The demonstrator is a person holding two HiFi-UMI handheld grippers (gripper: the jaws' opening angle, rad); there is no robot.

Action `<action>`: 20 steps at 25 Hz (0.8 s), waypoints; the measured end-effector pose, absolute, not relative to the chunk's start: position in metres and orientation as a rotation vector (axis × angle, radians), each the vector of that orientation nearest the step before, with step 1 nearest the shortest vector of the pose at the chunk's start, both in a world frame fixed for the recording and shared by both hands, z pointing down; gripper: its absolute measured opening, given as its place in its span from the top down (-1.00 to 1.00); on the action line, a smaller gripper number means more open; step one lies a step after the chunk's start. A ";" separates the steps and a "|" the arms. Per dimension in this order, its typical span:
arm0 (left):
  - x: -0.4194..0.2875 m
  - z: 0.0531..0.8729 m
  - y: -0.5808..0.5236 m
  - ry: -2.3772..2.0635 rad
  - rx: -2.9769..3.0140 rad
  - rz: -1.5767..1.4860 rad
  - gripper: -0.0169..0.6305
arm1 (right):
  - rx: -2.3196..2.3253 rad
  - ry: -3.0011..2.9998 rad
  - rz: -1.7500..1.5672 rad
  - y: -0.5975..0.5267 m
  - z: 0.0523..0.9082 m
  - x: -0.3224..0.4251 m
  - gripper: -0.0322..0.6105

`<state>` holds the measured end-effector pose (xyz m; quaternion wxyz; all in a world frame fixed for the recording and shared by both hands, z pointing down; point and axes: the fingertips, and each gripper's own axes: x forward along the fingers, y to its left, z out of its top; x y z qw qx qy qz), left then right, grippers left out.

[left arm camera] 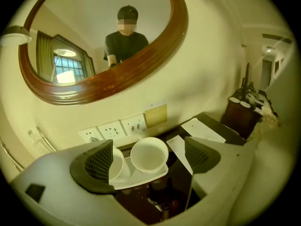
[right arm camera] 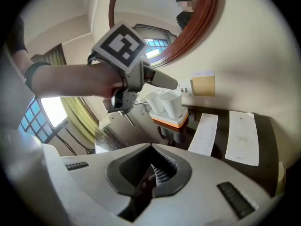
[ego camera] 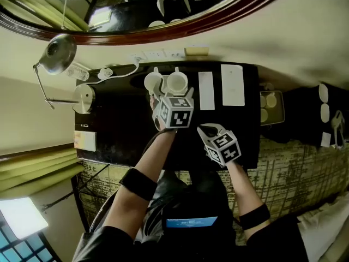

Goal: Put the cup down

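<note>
Two white cups (ego camera: 177, 82) stand upright side by side on a small white tray (left arm camera: 141, 179) at the back of the dark table (ego camera: 131, 135). My left gripper (ego camera: 166, 96) hovers just in front of and above them with its jaws wide open. In the left gripper view the right-hand cup (left arm camera: 149, 154) shows between the pads without touching them, and the other cup (left arm camera: 116, 163) is half hidden behind the left pad. Nothing is held. In the right gripper view the cups (right arm camera: 171, 102) rest on the orange-edged tray (right arm camera: 170, 120). My right gripper (ego camera: 206, 129) stays shut and empty nearer the table's front edge.
Two white paper cards (ego camera: 206, 90) (ego camera: 233, 84) lie right of the cups. A desk lamp (ego camera: 57, 53) and a cable stand at the left. Wall sockets (left arm camera: 117, 128) and a round mirror (ego camera: 163, 15) are behind. A side tray (ego camera: 271, 107) with cups sits further right.
</note>
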<state>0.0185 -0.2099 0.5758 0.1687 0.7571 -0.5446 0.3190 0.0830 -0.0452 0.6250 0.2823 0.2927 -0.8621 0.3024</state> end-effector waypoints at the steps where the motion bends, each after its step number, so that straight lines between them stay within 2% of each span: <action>1: 0.016 0.569 -0.202 -1.521 2.172 0.906 -0.53 | 0.797 -2.310 0.804 -0.046 0.622 0.082 0.88; 3: 0.009 0.555 -0.184 -1.456 2.208 0.907 -0.48 | 0.830 -2.311 0.792 -0.049 0.617 0.082 0.88; 9: -0.022 0.526 -0.134 -1.324 2.308 0.898 0.01 | 0.934 -2.301 0.781 -0.052 0.596 0.080 0.88; 15: -0.065 0.512 -0.101 -1.302 2.352 0.816 0.70 | 1.006 -2.272 0.758 -0.048 0.581 0.071 0.88; 20: -0.092 0.511 -0.073 -1.229 2.389 0.756 0.96 | 1.032 -2.256 0.716 -0.043 0.569 0.063 0.88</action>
